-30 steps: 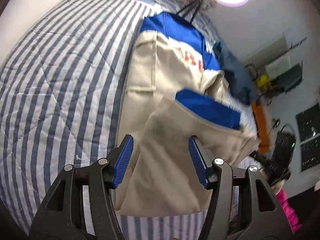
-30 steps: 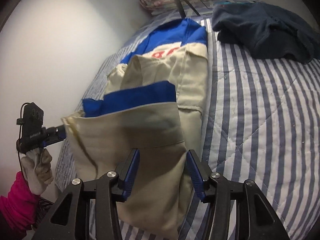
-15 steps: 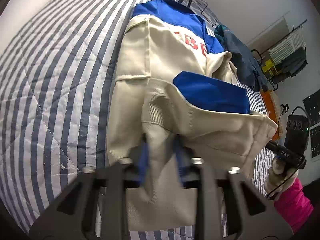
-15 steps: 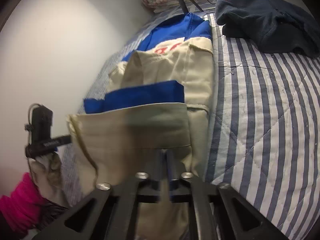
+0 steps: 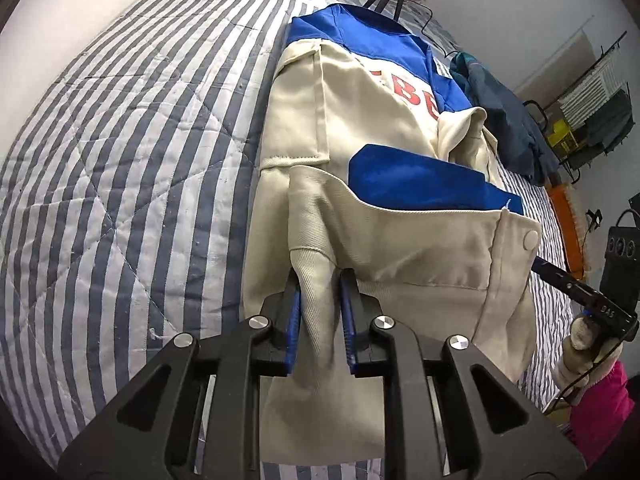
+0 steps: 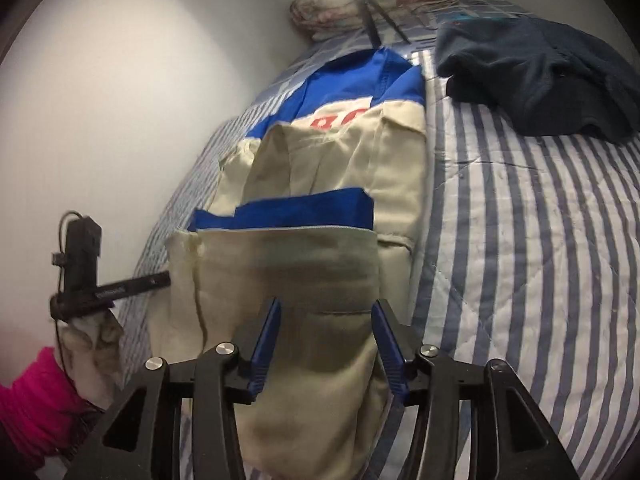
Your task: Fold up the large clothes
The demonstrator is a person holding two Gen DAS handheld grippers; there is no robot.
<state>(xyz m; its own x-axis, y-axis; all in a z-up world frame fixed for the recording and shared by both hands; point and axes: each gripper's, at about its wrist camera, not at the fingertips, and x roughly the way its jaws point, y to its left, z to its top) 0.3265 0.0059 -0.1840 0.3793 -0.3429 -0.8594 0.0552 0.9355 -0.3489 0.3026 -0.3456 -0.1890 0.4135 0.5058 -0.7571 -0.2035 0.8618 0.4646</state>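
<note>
On the striped bed (image 5: 120, 160), both grippers are opening around the jacket (image 5: 380, 128).

Red block letters run across the cream chest of the jacket (image 5: 372, 128), just below its blue yoke at the far end; a raised fold hides part of the word, and "EBE" is all that shows in the left wrist view. In the right wrist view only partial red letter tops show.

Open striped quilt (image 5: 120, 200) left of the jacket (image 5: 360, 128) and again between it and the dark clothes (image 6: 540, 80). Blocked far end: pillows (image 6: 380, 4), wall (image 6: 140, 100) alongside.
</note>
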